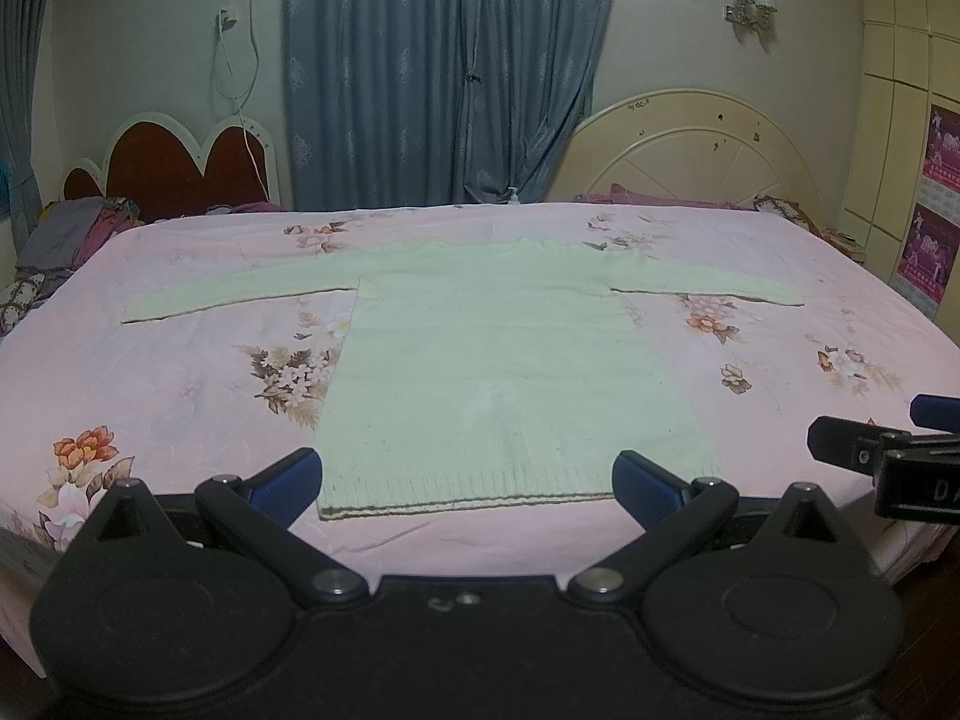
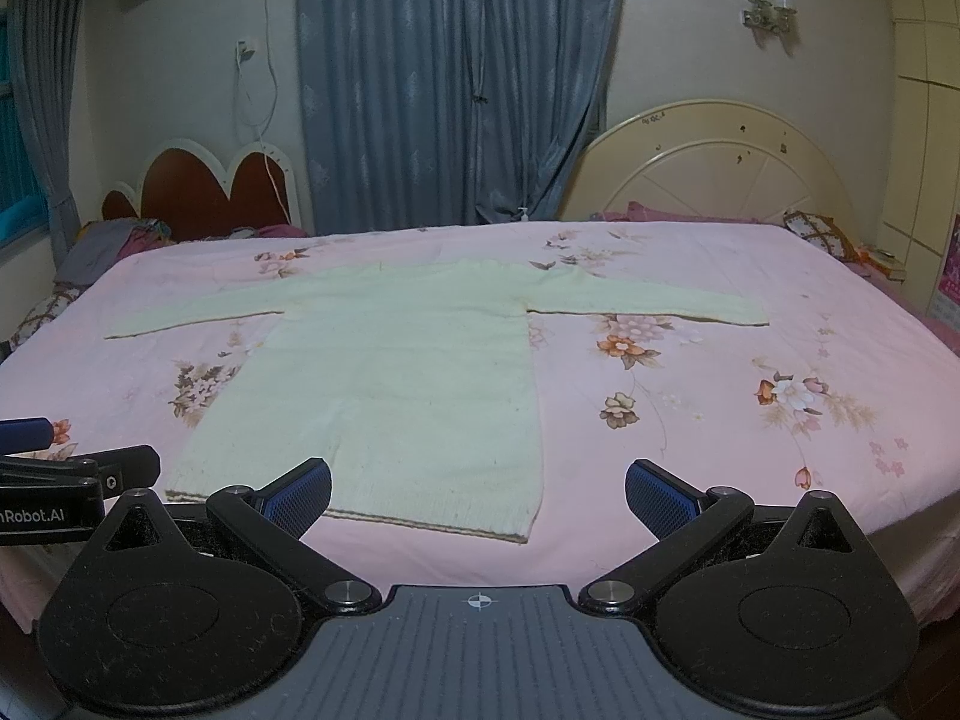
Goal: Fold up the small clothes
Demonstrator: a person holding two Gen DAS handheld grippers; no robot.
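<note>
A pale knitted sweater [image 1: 504, 360] lies flat on the pink floral bedsheet [image 1: 180, 372], sleeves spread to both sides. Its hem is just ahead of the left gripper [image 1: 468, 477] and the right gripper [image 2: 478, 489]. Both grippers have jaws wide apart and hold nothing.

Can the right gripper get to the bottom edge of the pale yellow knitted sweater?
Probably yes. The right gripper is open and empty, just short of the pale yellow knitted sweater and its ribbed hem. Only bare pink floral bedsheet lies between them.
</note>
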